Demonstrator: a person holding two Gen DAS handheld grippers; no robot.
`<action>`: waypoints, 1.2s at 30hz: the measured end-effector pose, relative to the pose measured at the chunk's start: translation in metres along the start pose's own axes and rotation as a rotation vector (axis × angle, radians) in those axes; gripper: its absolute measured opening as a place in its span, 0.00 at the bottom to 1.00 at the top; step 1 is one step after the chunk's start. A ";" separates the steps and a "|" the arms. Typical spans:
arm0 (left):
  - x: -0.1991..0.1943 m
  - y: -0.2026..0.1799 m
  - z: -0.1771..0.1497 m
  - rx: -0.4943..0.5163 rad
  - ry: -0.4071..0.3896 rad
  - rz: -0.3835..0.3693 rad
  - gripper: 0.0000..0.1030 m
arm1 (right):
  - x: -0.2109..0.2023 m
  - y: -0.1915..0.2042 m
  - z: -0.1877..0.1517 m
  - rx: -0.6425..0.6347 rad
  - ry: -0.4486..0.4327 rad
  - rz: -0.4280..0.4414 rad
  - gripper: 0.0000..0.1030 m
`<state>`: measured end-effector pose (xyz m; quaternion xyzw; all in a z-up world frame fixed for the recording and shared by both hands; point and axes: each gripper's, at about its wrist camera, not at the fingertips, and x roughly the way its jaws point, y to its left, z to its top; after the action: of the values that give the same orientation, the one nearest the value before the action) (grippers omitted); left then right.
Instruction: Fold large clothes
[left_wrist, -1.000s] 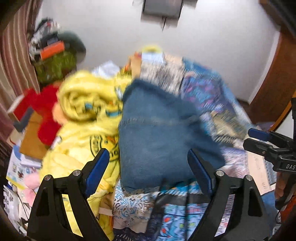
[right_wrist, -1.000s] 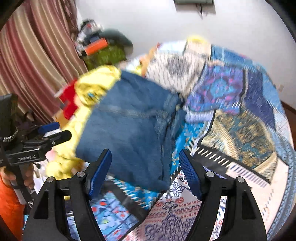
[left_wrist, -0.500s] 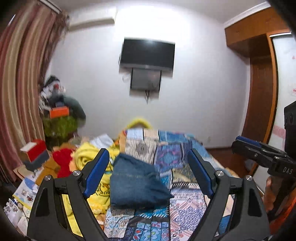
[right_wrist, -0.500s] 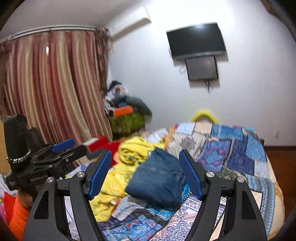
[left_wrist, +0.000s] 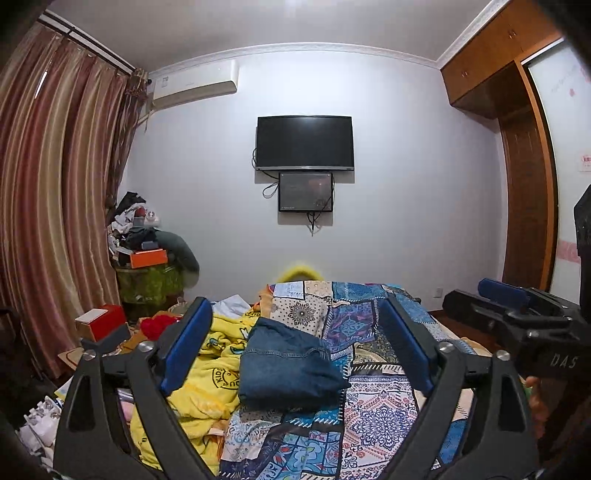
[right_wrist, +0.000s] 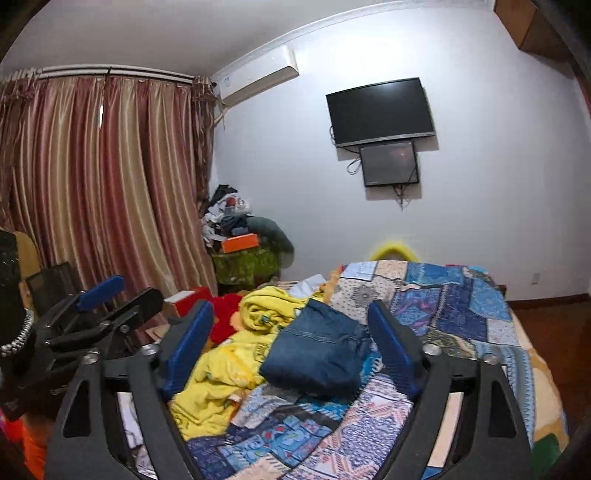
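- Jeans (left_wrist: 288, 363) sit folded in a compact denim block on the patchwork quilt (left_wrist: 380, 413), so this garment looks done, as far as I can judge.
- Left of jeans: yellow garment (left_wrist: 207, 373) lies crumpled, touching the jeans' left edge, unfolded; likely what's left of the task.
- Further left of jeans: red item (left_wrist: 157, 325) in a heap, can't tell if it's clothing.
- Left gripper (left_wrist: 295, 354) is held up and back from jeans, fingers spread wide, nothing between them.
- Right gripper (right_wrist: 288, 354) likewise clear of jeans, fingers apart, holding nothing.
- Right of jeans: only bare quilt, no other clothes visible there.
- Judgement: one piece finished, at least one still to fold.
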<state>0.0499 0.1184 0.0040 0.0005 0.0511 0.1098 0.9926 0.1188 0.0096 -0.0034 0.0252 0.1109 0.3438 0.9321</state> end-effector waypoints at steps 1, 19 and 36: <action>-0.002 0.000 -0.001 -0.003 -0.004 -0.001 0.95 | -0.002 0.000 0.000 -0.005 -0.001 -0.009 0.95; 0.000 -0.007 -0.012 0.004 0.006 0.011 0.99 | -0.012 -0.013 -0.009 0.020 0.003 -0.069 1.00; 0.007 -0.006 -0.015 0.001 0.026 0.015 0.99 | -0.016 -0.013 -0.008 0.011 0.007 -0.082 1.00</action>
<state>0.0565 0.1138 -0.0113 0.0001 0.0643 0.1173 0.9910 0.1137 -0.0106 -0.0098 0.0246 0.1169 0.3049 0.9449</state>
